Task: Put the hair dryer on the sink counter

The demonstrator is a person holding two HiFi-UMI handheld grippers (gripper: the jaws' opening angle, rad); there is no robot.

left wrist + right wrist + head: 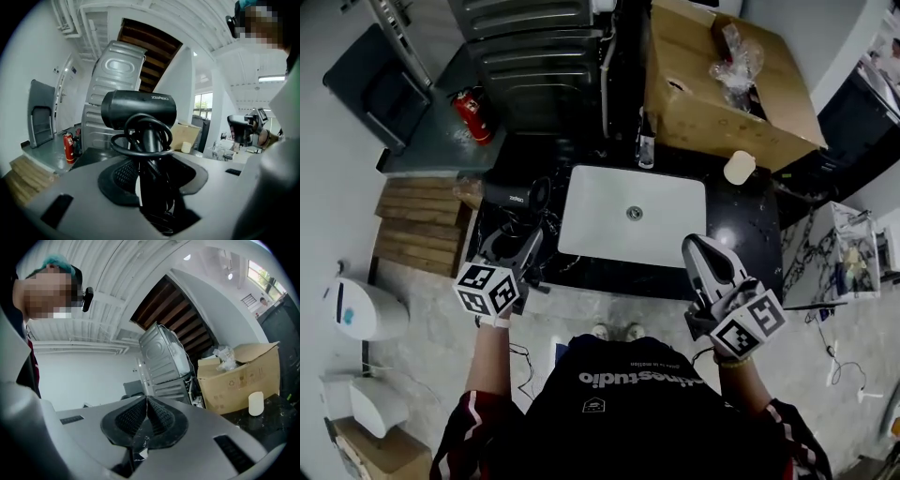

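The black hair dryer (517, 195) is over the left end of the black sink counter (748, 234), beside the white basin (675, 202). My left gripper (511, 246) is shut on its handle, with the cord looped round the handle. In the left gripper view the dryer's barrel (138, 108) stands upright above the jaws and the handle runs down between them at my left gripper (152, 183). Whether the dryer touches the counter I cannot tell. My right gripper (703, 248) hovers over the counter's front right, shut and holding nothing, as the right gripper view shows at the right gripper (146, 416).
A faucet (646, 141) stands behind the basin. An open cardboard box (712, 94) and a white cup (738, 167) sit at the back right. A grey metal appliance (539, 56) is behind, with a red fire extinguisher (472, 114) and wooden pallets (417, 225) to the left.
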